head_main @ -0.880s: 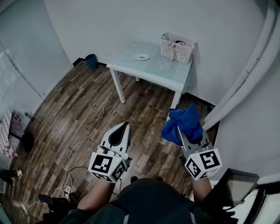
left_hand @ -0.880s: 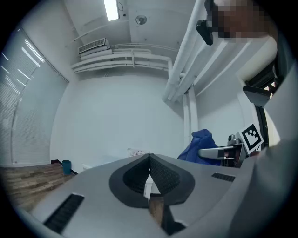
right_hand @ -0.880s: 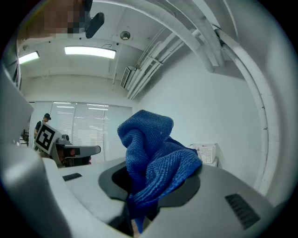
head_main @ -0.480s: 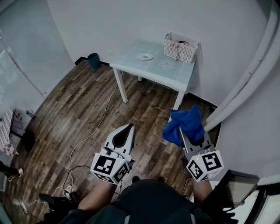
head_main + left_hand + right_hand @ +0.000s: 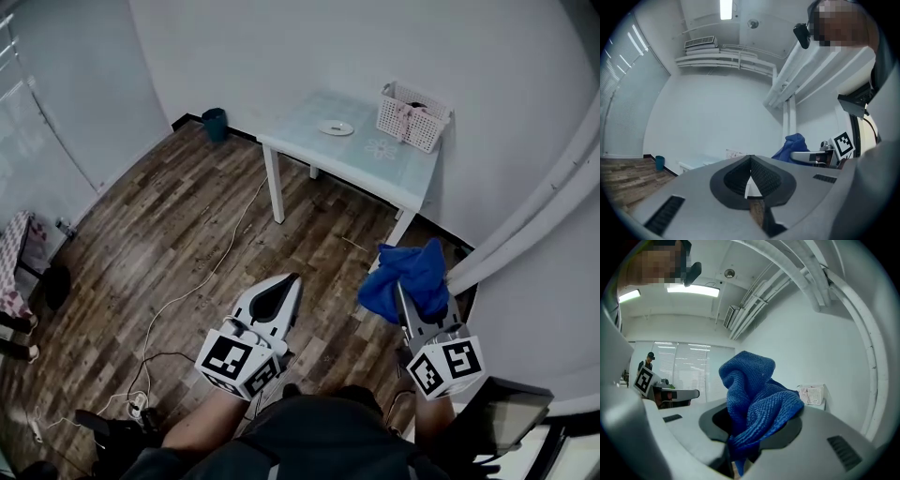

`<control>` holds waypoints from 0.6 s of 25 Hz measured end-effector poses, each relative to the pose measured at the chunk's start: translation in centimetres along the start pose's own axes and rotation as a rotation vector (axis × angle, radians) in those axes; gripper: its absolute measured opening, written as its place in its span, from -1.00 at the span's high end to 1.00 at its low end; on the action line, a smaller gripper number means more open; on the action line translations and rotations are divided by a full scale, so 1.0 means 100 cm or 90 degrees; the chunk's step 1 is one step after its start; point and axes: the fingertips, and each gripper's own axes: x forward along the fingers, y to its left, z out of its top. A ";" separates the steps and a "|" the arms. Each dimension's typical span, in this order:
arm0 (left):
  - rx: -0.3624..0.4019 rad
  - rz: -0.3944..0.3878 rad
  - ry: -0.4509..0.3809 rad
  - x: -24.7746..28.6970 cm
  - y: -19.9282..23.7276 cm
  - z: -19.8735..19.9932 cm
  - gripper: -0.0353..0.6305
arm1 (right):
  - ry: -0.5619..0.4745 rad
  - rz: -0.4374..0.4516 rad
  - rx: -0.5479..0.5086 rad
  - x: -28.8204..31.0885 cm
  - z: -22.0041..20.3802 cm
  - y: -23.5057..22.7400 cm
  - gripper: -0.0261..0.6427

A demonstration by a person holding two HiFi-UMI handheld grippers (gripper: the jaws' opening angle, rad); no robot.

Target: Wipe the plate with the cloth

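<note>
A small white plate lies on a pale table far ahead, next to the wall. Both grippers hang over the wooden floor, well short of that table. My right gripper is shut on a bunched blue cloth, which stands up out of the jaws and hides the fingertips. My left gripper is shut with nothing in it, its jaws meeting at the tip. The cloth also shows at the right of the left gripper view.
A white mesh basket with something pink in it stands on the table's far right corner. A teal bin sits by the wall. A white cable trails across the floor. White pipes run along the right wall.
The table, plate and basket have shifted right in the head view. Both grippers sit slightly lower and further right, with the cloth still held.
</note>
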 end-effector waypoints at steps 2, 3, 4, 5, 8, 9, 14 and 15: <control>-0.010 -0.002 -0.003 0.001 0.016 -0.001 0.87 | 0.001 -0.006 0.003 0.011 -0.003 0.004 0.55; -0.015 -0.001 -0.002 0.003 0.022 -0.001 0.87 | 0.005 -0.007 0.006 0.017 -0.004 0.006 0.55; -0.019 -0.001 -0.002 0.005 0.028 0.000 0.87 | 0.009 -0.007 0.010 0.023 -0.005 0.006 0.55; -0.021 -0.001 -0.002 0.009 0.032 0.002 0.87 | 0.013 -0.005 0.012 0.029 -0.005 0.005 0.55; -0.005 -0.003 0.002 0.026 0.043 0.003 0.87 | 0.007 -0.001 0.012 0.051 -0.005 -0.005 0.55; 0.002 -0.002 0.006 0.035 0.049 0.002 0.87 | 0.002 0.000 0.014 0.062 -0.005 -0.011 0.55; -0.005 0.010 0.012 0.080 0.073 0.010 0.87 | -0.015 0.035 0.012 0.116 -0.002 -0.038 0.55; -0.016 0.012 0.007 0.089 0.076 0.015 0.87 | -0.015 0.041 -0.006 0.125 0.001 -0.043 0.55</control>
